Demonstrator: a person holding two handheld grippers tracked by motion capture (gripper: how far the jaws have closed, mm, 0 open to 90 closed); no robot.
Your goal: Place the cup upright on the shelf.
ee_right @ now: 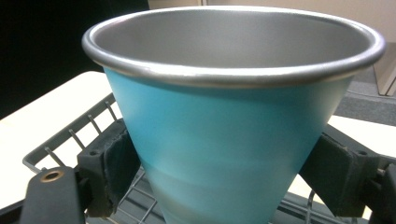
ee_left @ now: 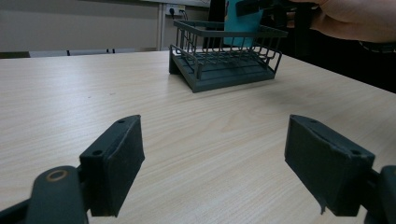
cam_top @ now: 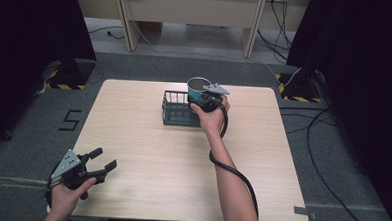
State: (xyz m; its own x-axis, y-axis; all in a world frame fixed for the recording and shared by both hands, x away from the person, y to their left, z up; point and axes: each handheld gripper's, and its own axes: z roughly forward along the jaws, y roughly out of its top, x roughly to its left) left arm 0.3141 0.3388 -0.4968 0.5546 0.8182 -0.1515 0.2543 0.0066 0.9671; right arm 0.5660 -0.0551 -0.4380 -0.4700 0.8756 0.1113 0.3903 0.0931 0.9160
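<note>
A teal metal cup (cam_top: 197, 87) with a silver rim is held upright over the right end of a dark wire basket (cam_top: 176, 108) on the far middle of the table. My right gripper (cam_top: 204, 98) is shut on the cup (ee_right: 224, 135), both pads pressed against its tapering sides, with the basket's wires (ee_right: 84, 130) below. My left gripper (cam_top: 104, 164) stands open at the near left corner of the table, nothing between its jaws. From there the basket (ee_left: 224, 60) and the cup (ee_left: 243, 23) lie ahead, far off.
The light wooden table (cam_top: 147, 158) has bare surface between the basket and the near edge. Black cable (cam_top: 234, 169) trails along the right forearm. Dark curtains stand at both sides, with cables on the grey floor to the right.
</note>
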